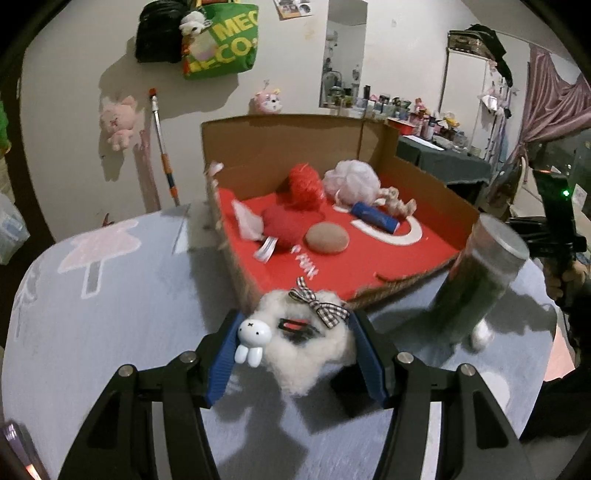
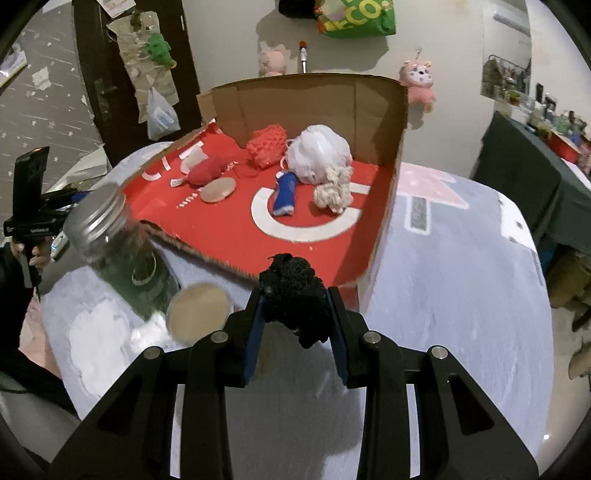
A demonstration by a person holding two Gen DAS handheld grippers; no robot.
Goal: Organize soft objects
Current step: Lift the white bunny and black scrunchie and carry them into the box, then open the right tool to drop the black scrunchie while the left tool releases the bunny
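Two letters, possibly "CO", show on green bag (image 2: 356, 16).

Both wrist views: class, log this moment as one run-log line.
left gripper: shut on white fluffy hair clip | right gripper: shut on black pom-pom | both short of cardboard box

1. Glass jar (image 1: 480, 280) with silver screw lid (image 2: 96, 213), tilted, on the pale blue patterned tablecloth (image 1: 110, 314) beside the box.
2. Round tan disc (image 2: 198, 311) just beside the jar's base.
3. Green shopping bag (image 1: 221, 40) and black bag (image 1: 157, 33) hung on the white wall.
4. Pink plush toy (image 1: 119, 122) pinned to the wall, orange-handled brush (image 1: 162, 147) alongside.
5. Cluttered shelf of bottles (image 1: 388, 101) behind; pink curtain (image 1: 554, 99) at far right.
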